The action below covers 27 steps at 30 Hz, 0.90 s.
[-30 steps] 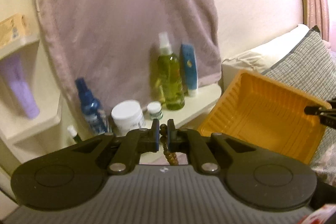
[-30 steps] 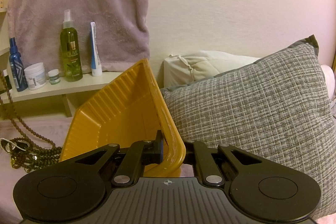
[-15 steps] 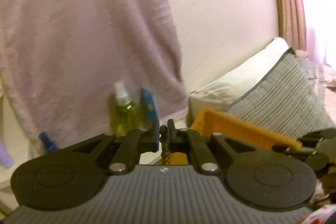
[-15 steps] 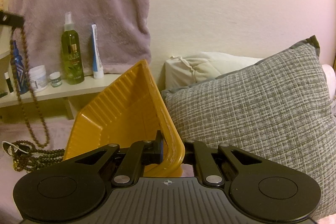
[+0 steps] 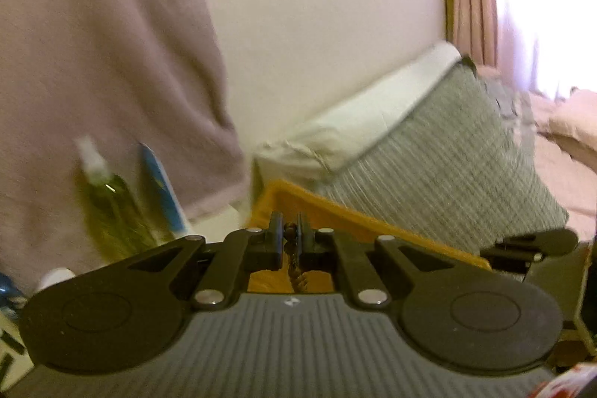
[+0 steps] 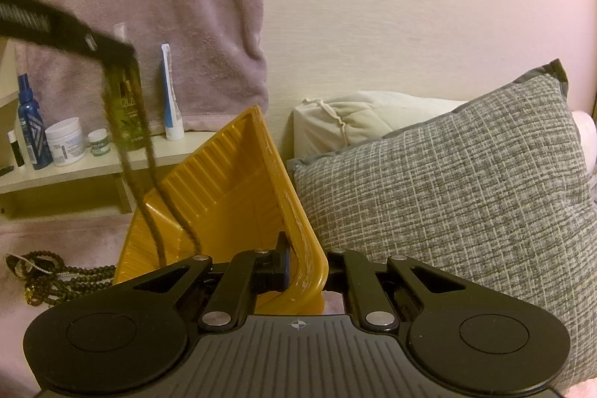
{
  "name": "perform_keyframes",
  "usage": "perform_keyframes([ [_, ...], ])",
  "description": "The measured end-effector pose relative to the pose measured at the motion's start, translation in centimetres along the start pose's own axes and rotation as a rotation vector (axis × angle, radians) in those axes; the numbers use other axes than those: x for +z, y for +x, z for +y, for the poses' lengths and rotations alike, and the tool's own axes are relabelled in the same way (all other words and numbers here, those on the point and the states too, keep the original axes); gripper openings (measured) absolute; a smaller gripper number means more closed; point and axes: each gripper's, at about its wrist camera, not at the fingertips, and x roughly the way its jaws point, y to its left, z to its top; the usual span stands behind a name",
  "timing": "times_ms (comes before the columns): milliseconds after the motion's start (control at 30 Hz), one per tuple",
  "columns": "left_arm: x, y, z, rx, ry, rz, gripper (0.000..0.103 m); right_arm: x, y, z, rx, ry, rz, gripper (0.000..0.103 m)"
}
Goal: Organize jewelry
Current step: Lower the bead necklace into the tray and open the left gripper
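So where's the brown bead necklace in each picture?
Left wrist view: the bead necklace is pinched in the left tongs, bottom middle, hanging down.
Right wrist view: it dangles from the left tongs at upper left, down into the yellow tray.
Shared landmark: the grey pillow.

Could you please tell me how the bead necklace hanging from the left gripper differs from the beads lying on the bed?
The hanging bead necklace dangles taut from the left gripper over the yellow tray; the bed beads lie loosely heaped. The hanging one is pinched between shut jaws; the heap is untouched. Both are dark brown beads.
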Motion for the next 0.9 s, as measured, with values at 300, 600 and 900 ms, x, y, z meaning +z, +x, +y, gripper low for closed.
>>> perform_keyframes([
  [300, -2.9, 4.8, -0.4, -0.059, -0.041, 0.122, 0.006, -0.1, -0.1, 0.0, 0.0, 0.009, 0.003, 0.009],
  [600, -4.2, 3.8, 1.5, -0.024, -0.093, 0.121, 0.025, -0.2, 0.0, -0.1, -0.006, 0.016, 0.007, 0.009],
  [900, -8.9, -0.8, 5.9, 0.191, -0.193, 0.14, 0.043, -0.3, 0.0, -0.2, -0.008, 0.023, 0.011, 0.009],
])
